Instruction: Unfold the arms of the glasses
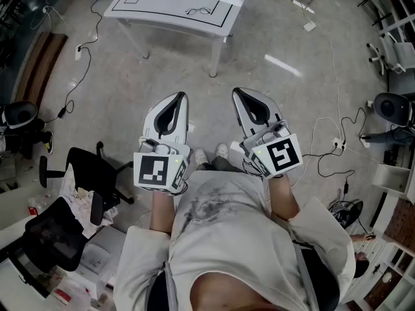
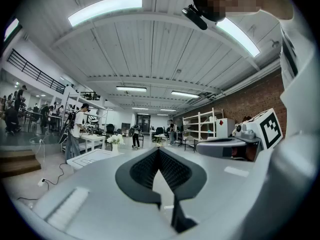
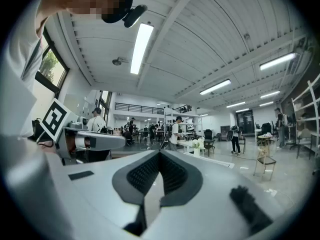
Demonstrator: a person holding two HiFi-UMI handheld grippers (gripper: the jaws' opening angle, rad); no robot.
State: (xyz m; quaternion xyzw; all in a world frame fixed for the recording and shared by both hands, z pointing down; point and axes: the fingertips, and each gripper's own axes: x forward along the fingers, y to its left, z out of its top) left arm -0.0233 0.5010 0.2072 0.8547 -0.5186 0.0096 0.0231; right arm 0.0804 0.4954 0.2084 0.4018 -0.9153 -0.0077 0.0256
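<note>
So yeah, nothing's started: the glasses [image 1: 199, 10] are sitting on the white table [image 1: 155, 10] well ahead of me, too small to tell if the arms are folded. I'm standing back from it with my left claw [image 1: 181, 96] and right claw [image 1: 237, 93] up by my chest, both pressed together at the tips with nothing in them, so I reckon the whole job's left: get to the table, hold the frame, swing each arm out. No brand or text I can read anywhere, just the black-and-white markers [image 1: 283, 155] on my claws' cubes and some black outlines on the tabletop.
</note>
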